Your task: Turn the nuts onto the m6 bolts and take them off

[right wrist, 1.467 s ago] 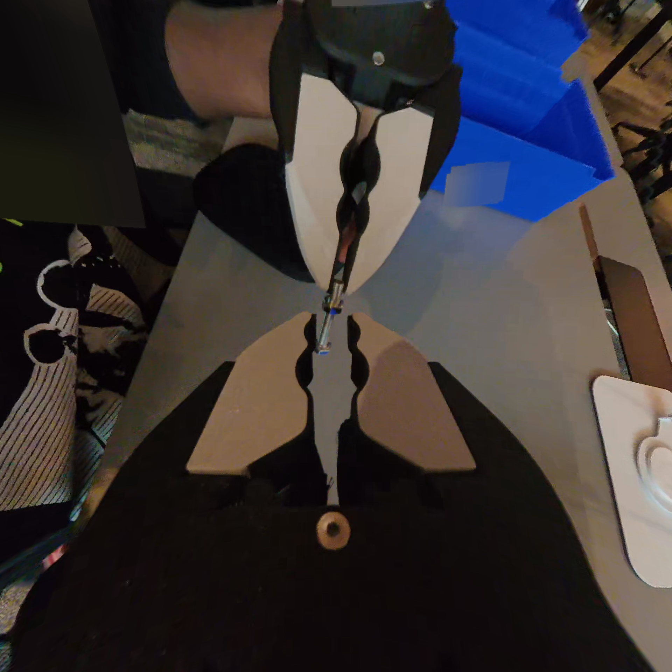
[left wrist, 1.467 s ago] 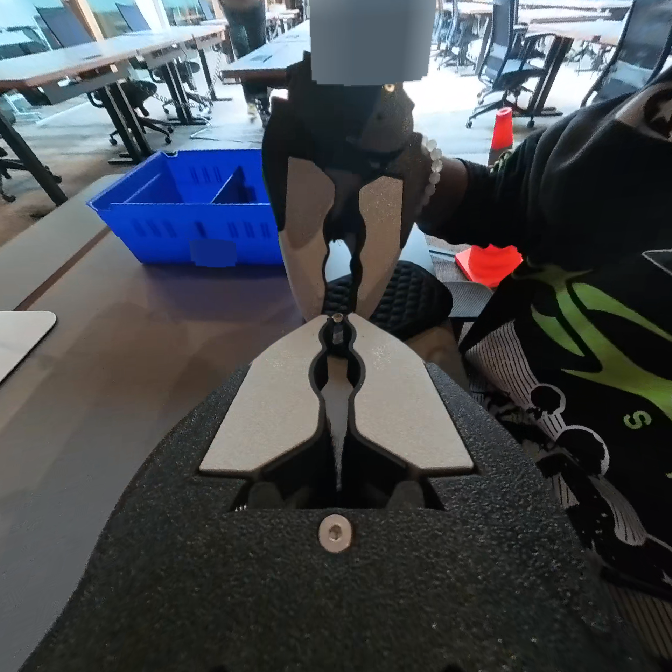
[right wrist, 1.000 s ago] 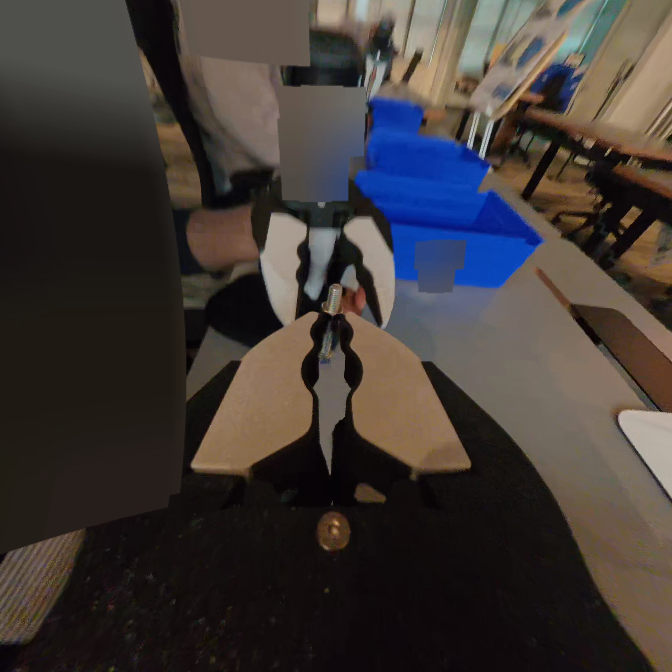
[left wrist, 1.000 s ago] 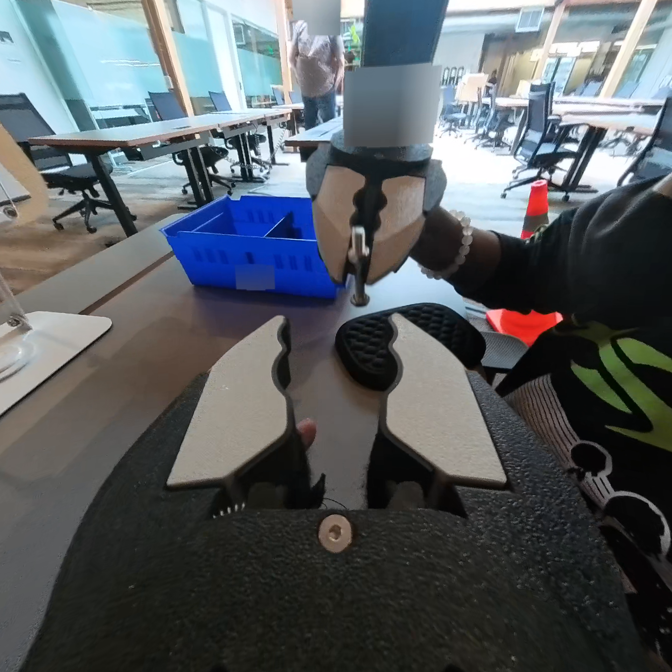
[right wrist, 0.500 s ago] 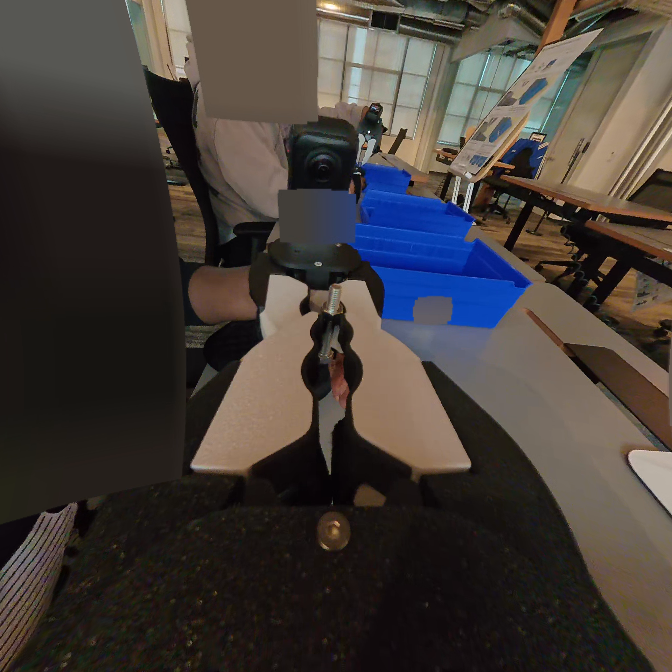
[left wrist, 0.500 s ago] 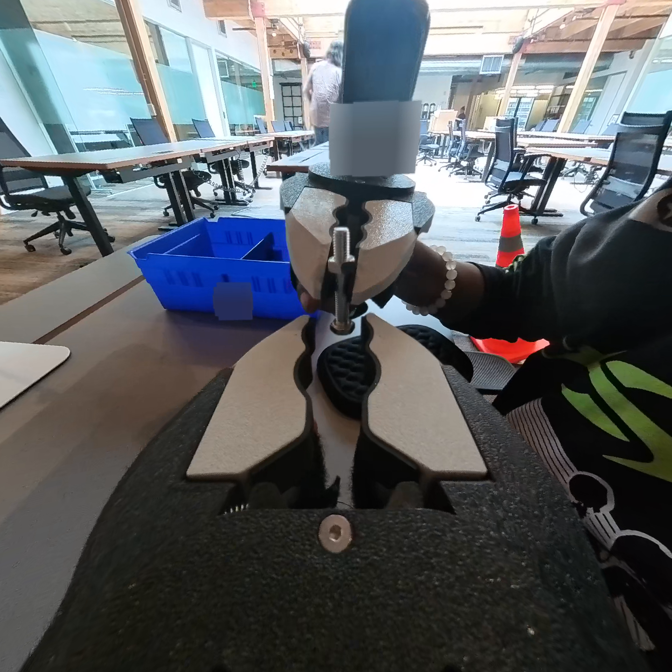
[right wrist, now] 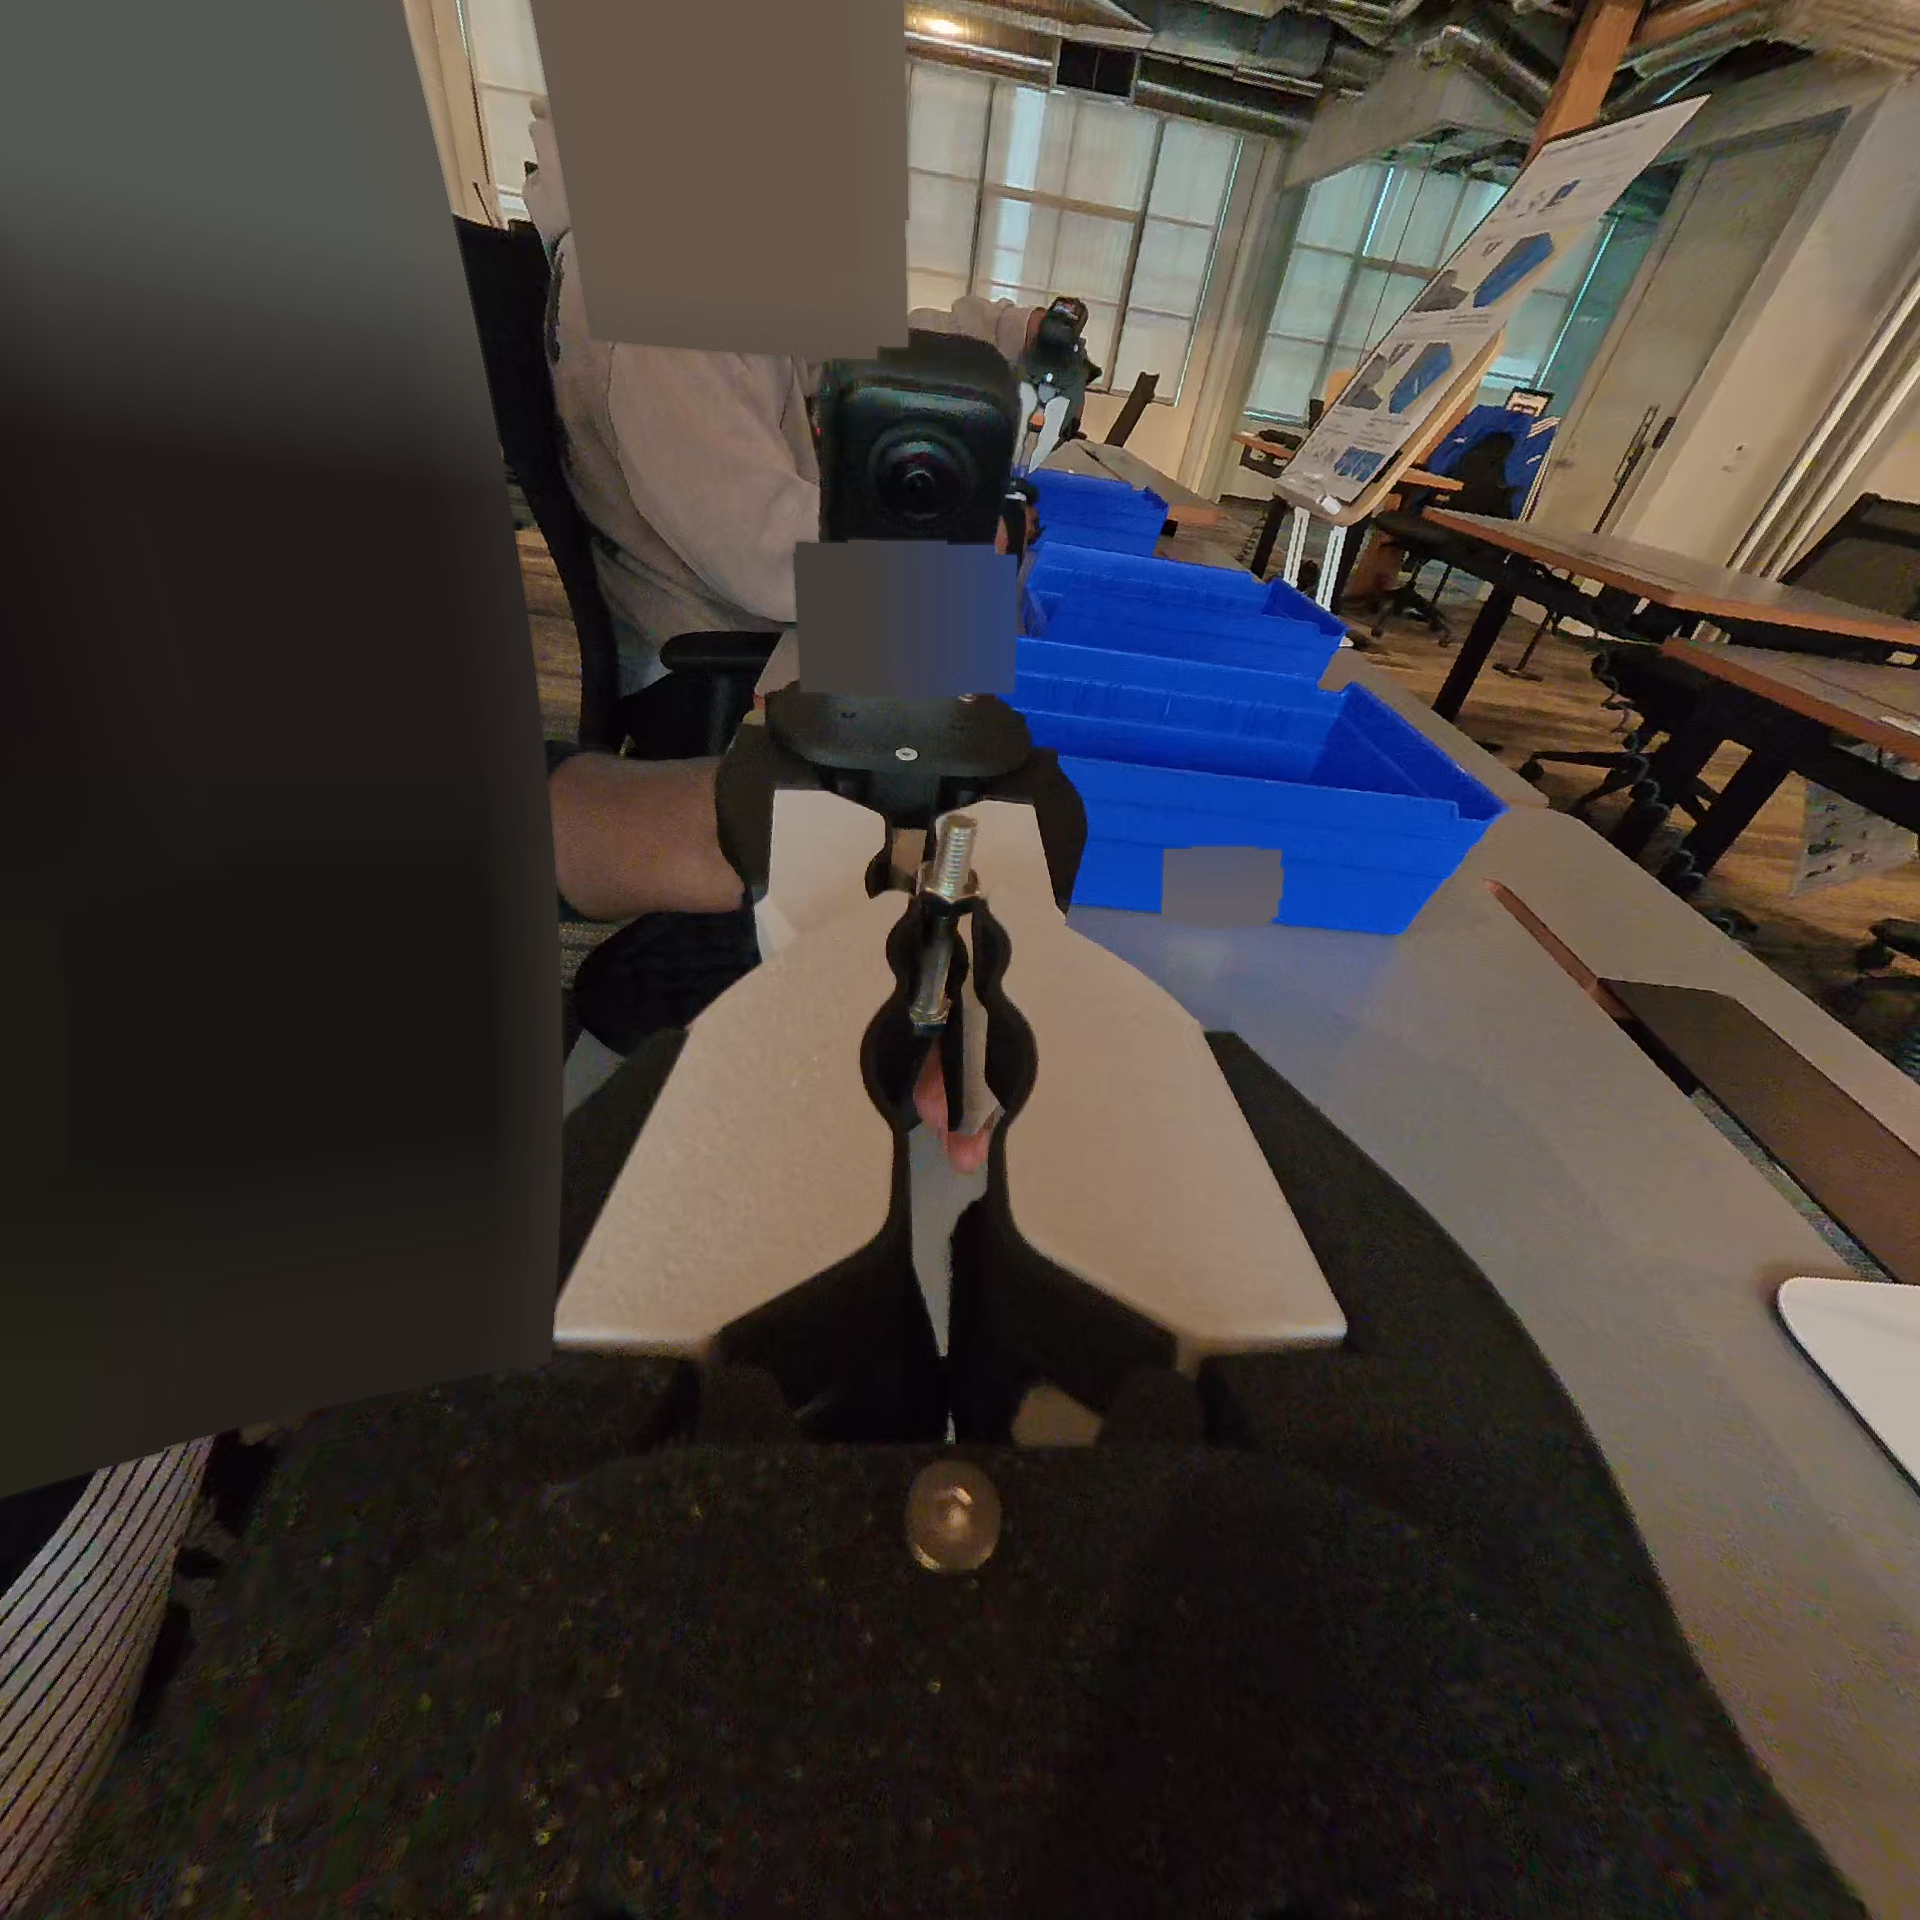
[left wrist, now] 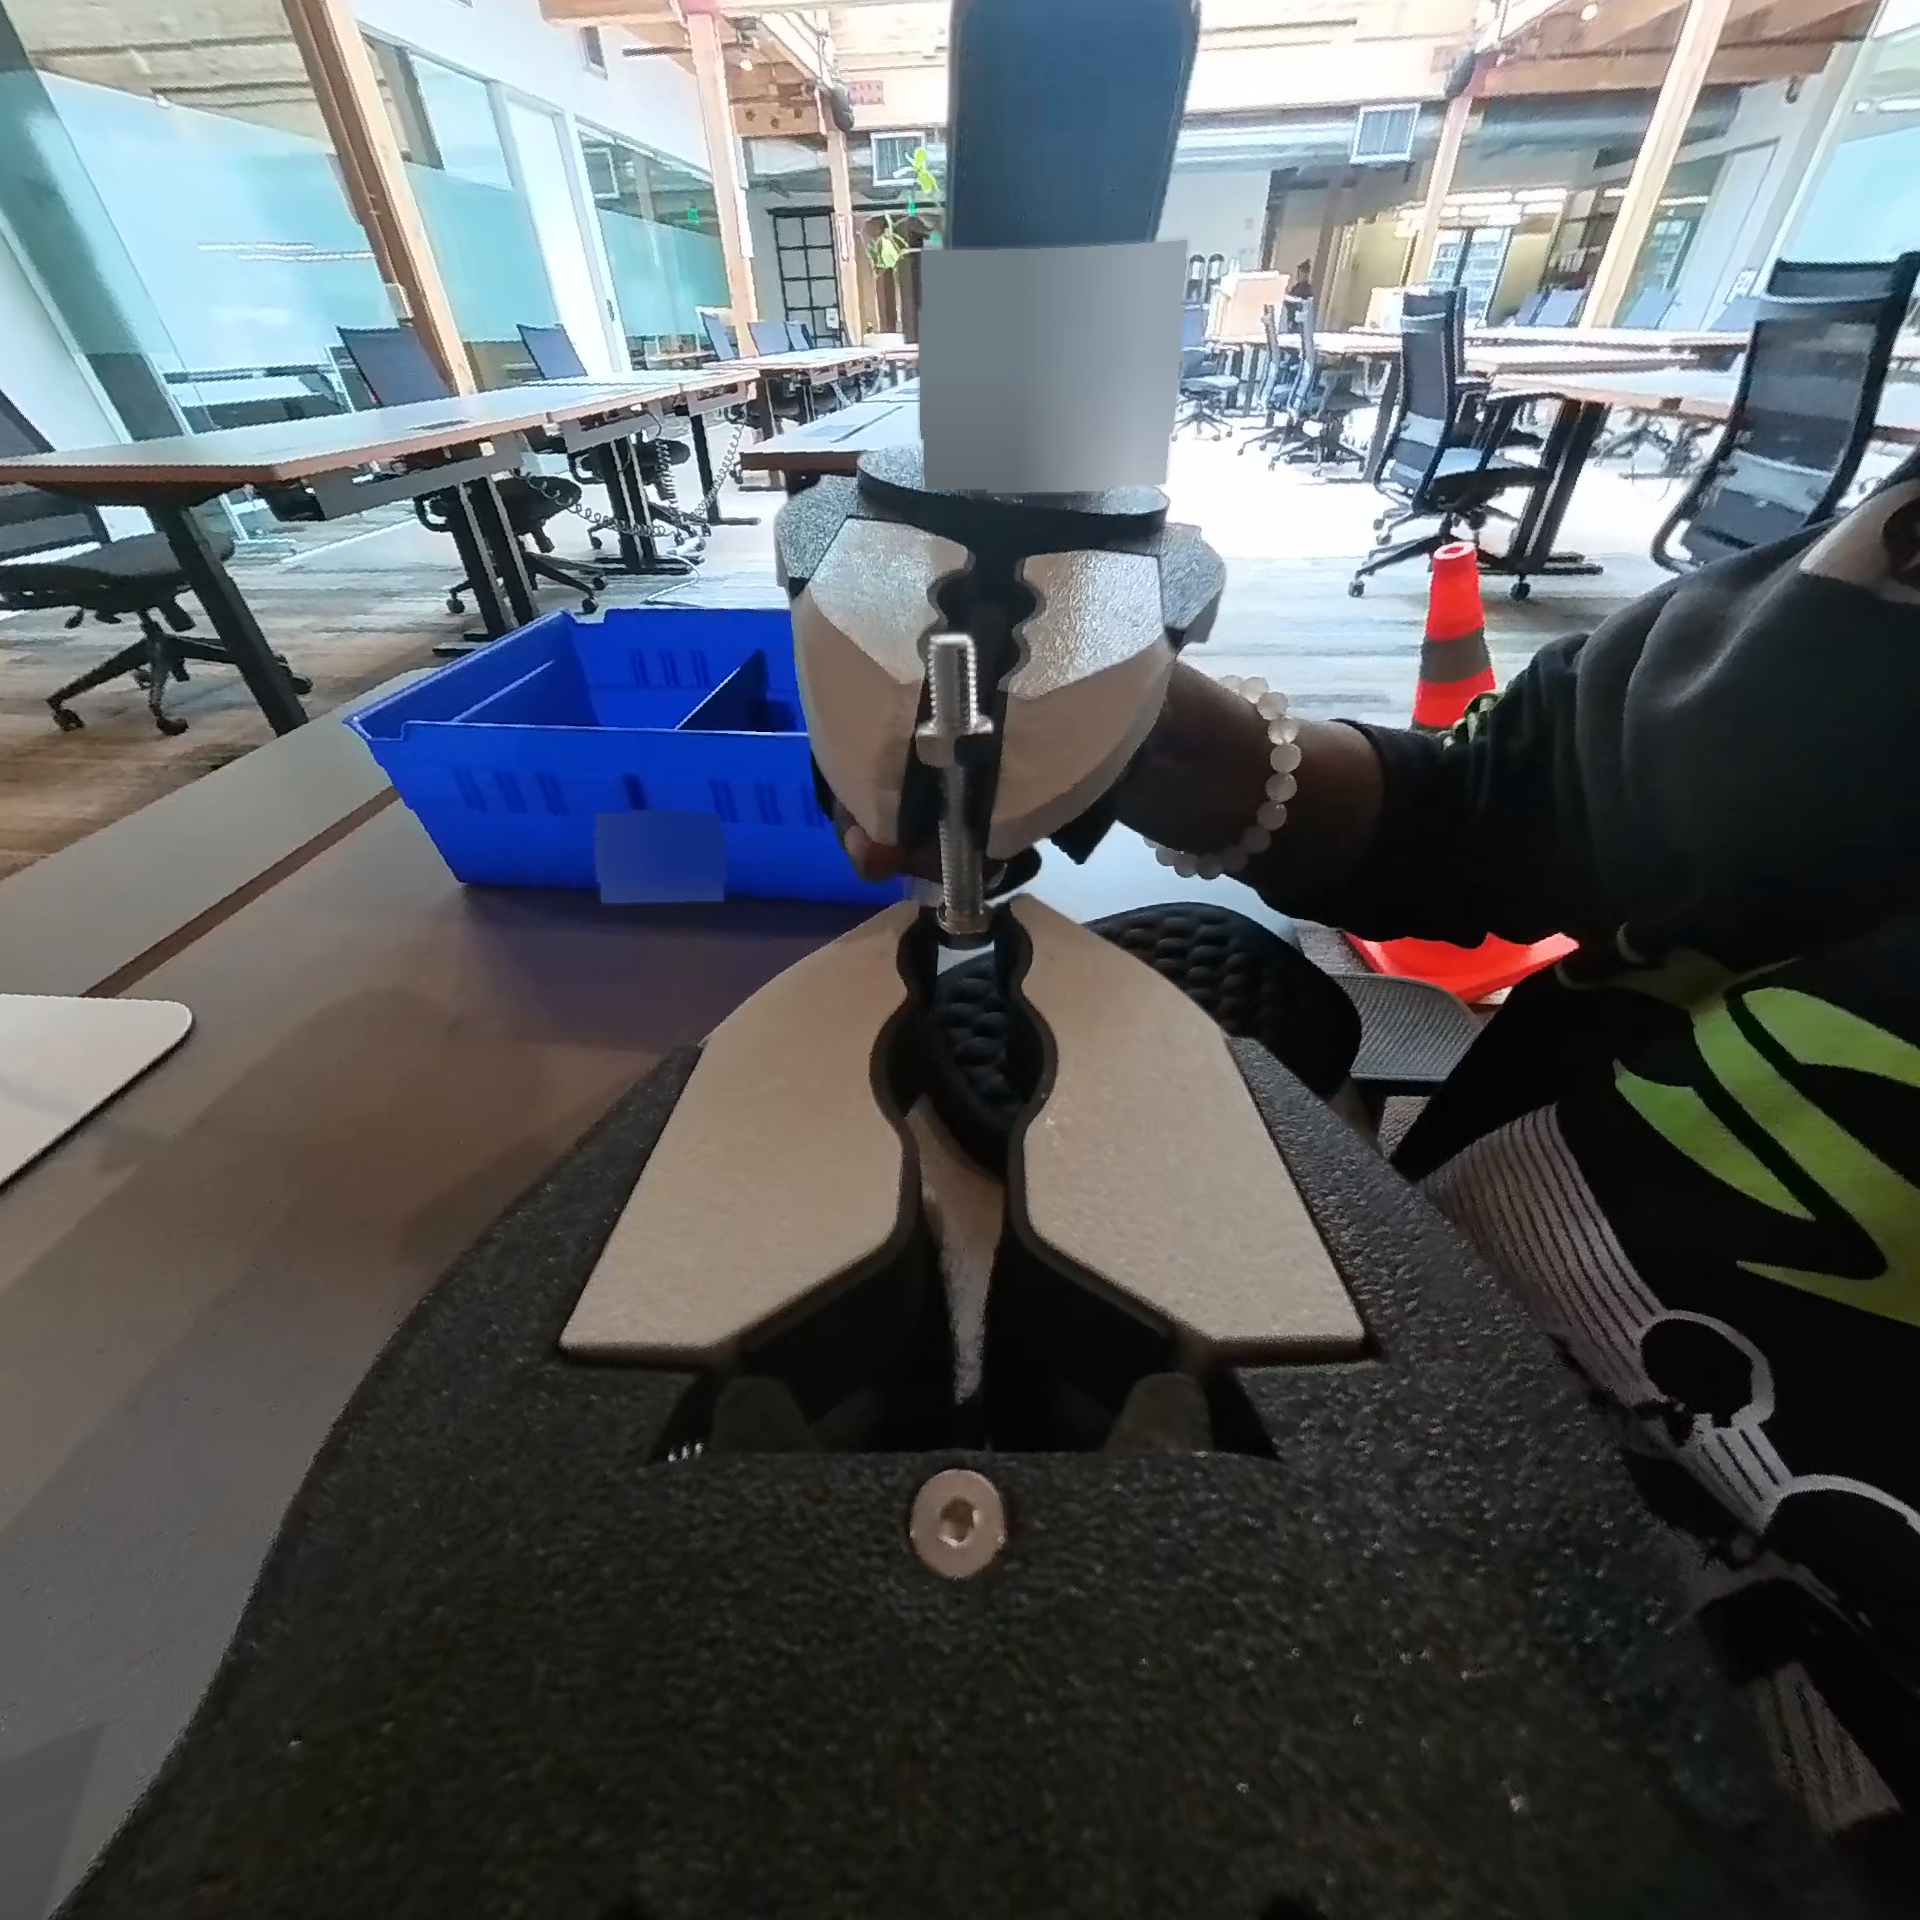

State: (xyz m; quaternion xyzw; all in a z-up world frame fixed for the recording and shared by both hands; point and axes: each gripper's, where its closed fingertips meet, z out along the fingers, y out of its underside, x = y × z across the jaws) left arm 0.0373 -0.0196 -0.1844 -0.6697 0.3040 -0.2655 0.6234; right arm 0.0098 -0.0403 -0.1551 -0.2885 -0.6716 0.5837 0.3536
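Note:
A silver bolt (left wrist: 956, 821) stands upright between the two grippers, above the table's near edge. A nut (left wrist: 961, 740) is threaded on it well below the thread end. My left gripper (left wrist: 964, 914) is shut on the bolt's head at its fingertips. My right gripper (right wrist: 948, 909) faces it and is shut on the bolt (right wrist: 935, 966) just under the nut (right wrist: 948, 883), which rests on its fingertips. The right gripper also shows in the left wrist view (left wrist: 956, 847). One left finger (right wrist: 821, 862) shows behind my right fingers.
A blue divided bin (left wrist: 582, 758) stands on the brown table (left wrist: 312, 1039) behind the grippers; it also shows in the right wrist view (right wrist: 1299, 821). A white pad (left wrist: 62, 1060) lies at the left. A black mesh chair (left wrist: 1226, 987) and the person's arm (left wrist: 1278, 769) are close by. Only a small space, under 4 cm, lies between the two pairs of fingers.
My left gripper let go of the bolt, opened wide, then came back and closed on its head. My right gripper closed on the bolt and kept it. Both grippers tilted up from the table.

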